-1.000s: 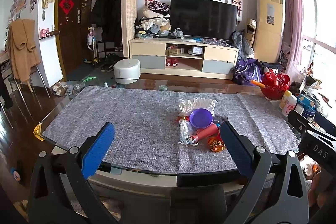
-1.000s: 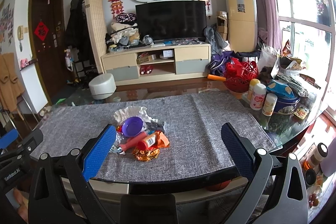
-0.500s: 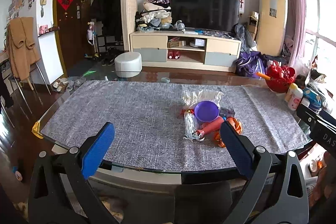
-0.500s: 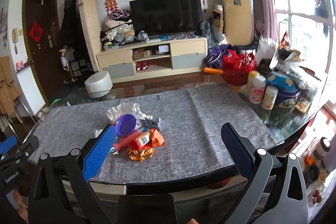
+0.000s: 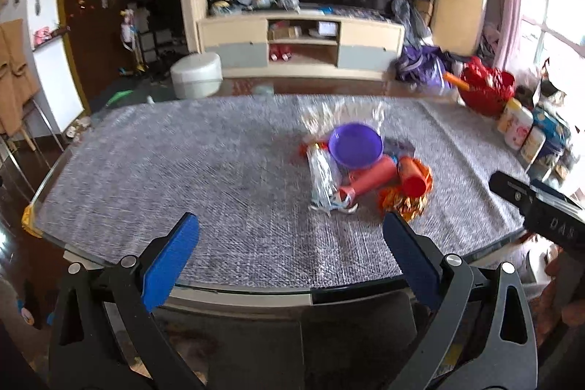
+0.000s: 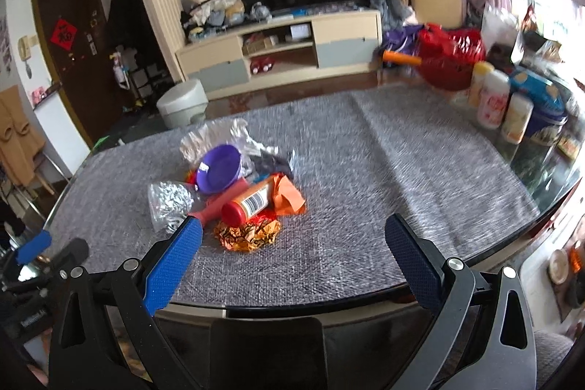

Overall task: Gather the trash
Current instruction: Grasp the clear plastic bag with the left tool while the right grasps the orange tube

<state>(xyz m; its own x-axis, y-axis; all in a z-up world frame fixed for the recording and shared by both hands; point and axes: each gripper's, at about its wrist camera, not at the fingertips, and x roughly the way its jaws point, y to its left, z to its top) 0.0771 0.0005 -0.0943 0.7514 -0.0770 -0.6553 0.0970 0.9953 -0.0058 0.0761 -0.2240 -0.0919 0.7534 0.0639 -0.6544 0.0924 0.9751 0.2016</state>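
Observation:
A heap of trash lies on the grey tablecloth (image 5: 190,170): a purple plastic bowl (image 5: 355,144) (image 6: 218,168), a red tube (image 5: 369,181), an orange bottle with a red cap (image 6: 248,203), crumpled gold foil (image 6: 248,233) (image 5: 406,200), orange paper (image 6: 289,196) and clear wrappers (image 5: 321,170) (image 6: 169,201). My left gripper (image 5: 290,243) is open above the near table edge, the heap ahead and slightly right. My right gripper (image 6: 292,243) is open too, the heap ahead to its left, the foil nearest. Nothing is between either pair of fingers.
White bottles (image 6: 491,103), a blue tin (image 6: 541,101) and a red basket (image 6: 448,61) crowd the table's right end. The glass table edge (image 5: 237,287) runs just under both grippers. A TV cabinet (image 5: 299,42) and a white stool (image 5: 195,75) stand beyond the table.
Both grippers have moved forward and tilted down toward the table, so the trash heap looks larger and closer. Both stay open.

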